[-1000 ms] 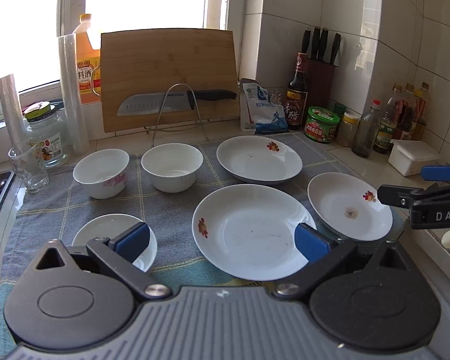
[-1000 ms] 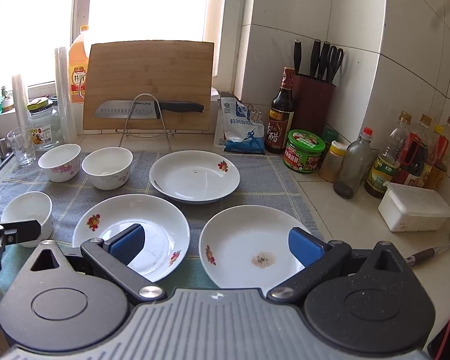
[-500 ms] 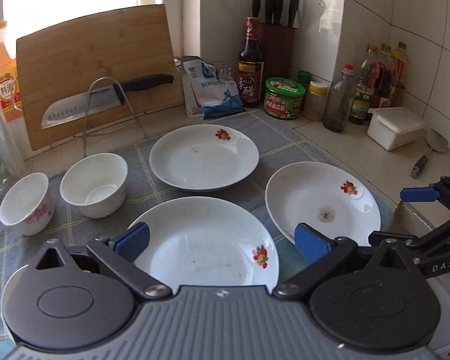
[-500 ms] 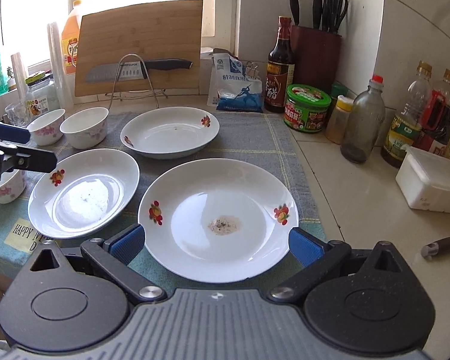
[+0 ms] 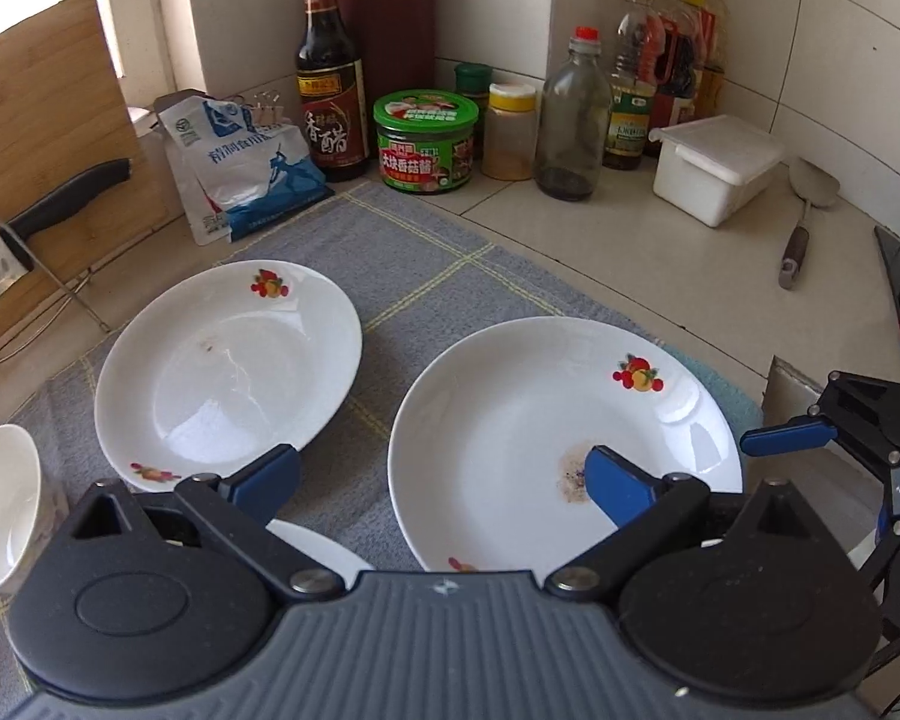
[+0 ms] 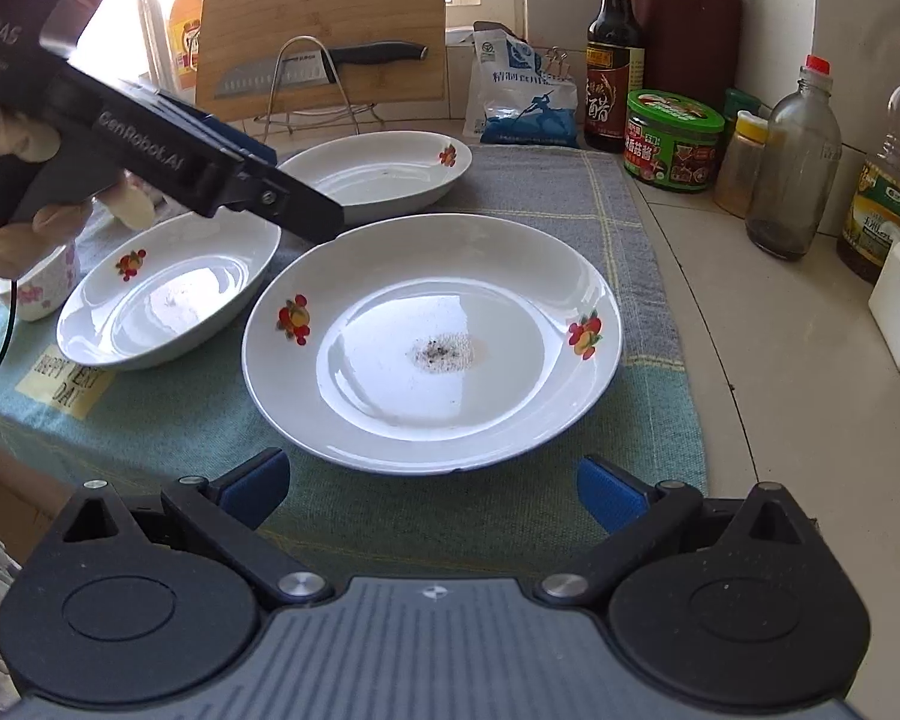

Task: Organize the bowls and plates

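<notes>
"GenRobot.AI" and "DAS" are showing on the left gripper (image 6: 306, 222); just below it, the towel's yellow patch (image 6: 66, 381) is reading "HAPPY".

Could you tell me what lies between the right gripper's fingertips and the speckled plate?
Only bare green cloth, in the right wrist view; the open right gripper stops short of the speckled plate.

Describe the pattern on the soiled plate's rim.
White plate with red-and-yellow fruit motifs on the rim; clearest in the right wrist view.

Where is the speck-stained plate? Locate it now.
In the right wrist view the stained plate lies centre on the cloth, just ahead of the right gripper.
</notes>
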{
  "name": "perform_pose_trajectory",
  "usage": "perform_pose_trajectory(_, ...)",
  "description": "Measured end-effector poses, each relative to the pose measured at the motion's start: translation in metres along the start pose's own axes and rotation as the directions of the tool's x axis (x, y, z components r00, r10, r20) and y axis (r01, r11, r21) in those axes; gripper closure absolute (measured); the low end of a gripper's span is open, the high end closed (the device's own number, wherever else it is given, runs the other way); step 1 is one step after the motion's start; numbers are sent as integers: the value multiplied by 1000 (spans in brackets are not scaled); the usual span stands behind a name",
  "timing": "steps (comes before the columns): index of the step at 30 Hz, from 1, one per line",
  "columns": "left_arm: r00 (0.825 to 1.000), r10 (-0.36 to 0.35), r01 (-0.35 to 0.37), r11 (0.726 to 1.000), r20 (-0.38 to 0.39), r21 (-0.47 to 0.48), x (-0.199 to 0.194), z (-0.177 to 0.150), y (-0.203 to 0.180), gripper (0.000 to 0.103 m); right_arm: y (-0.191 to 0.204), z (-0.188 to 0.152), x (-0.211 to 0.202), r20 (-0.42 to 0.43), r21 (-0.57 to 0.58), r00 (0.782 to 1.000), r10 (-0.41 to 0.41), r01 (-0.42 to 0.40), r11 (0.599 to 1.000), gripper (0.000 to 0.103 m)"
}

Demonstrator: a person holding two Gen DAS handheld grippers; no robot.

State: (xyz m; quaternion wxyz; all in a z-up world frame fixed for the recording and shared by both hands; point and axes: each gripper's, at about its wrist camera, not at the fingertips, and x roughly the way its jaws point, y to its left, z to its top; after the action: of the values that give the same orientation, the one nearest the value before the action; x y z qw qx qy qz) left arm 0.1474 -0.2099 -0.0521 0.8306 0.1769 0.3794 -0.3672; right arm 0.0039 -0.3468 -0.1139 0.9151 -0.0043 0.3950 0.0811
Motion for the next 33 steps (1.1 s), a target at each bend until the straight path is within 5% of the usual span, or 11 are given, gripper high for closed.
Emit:
perform_pose_trajectory(15, 986, -55, 64, 997, -158, 49, 53, 15, 1, 25, -12, -1, 23, 14, -129, 1000, 27, -25, 991, 0)
perform_pose_trajectory(33, 964, -131, 149, 987, -233, 59, 73, 24, 6, 33, -14, 6, 25, 5, -170, 999, 54, -52, 984, 0)
